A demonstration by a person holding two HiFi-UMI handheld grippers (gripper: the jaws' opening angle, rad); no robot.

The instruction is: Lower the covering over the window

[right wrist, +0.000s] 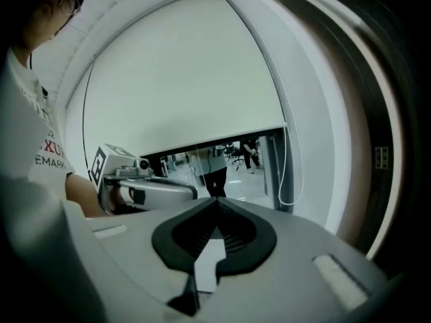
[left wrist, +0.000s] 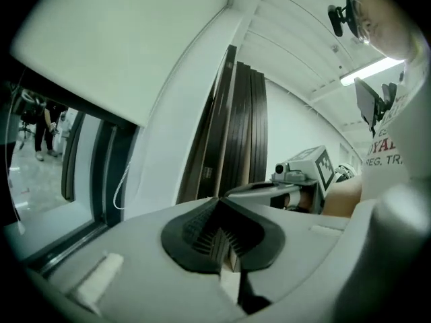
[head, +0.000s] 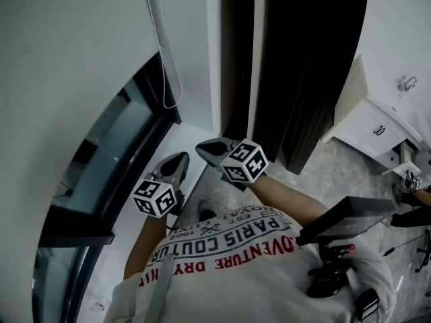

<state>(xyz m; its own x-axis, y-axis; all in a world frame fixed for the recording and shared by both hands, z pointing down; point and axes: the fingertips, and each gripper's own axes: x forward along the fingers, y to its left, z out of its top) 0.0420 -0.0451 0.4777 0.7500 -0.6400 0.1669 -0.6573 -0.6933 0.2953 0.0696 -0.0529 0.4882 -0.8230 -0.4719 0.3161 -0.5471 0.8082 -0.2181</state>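
A white roller blind (head: pixel 74 66) hangs over most of the dark-framed window (head: pixel 111 153), leaving a strip of glass bare below its bottom edge (right wrist: pixel 202 143). Its bead chain (head: pixel 165 59) hangs in a loop at the blind's right side (right wrist: pixel 286 173) (left wrist: pixel 121 187). My left gripper (head: pixel 180 157) and right gripper (head: pixel 202 148) are held side by side in front of my chest, below and to the right of the chain loop, touching nothing. Both are shut, jaws meeting at the tip (left wrist: pixel 219 200) (right wrist: pixel 217 199) with nothing between them. Each shows in the other's view: the right gripper (left wrist: pixel 296 180), the left gripper (right wrist: pixel 135 180).
A dark folded curtain or door panel (head: pixel 296 66) stands right of the window past a white wall strip (head: pixel 214 46). A white cabinet (head: pixel 377 130) sits at the far right on a pale tiled floor. A device on a mount (head: pixel 343 221) hangs at my chest.
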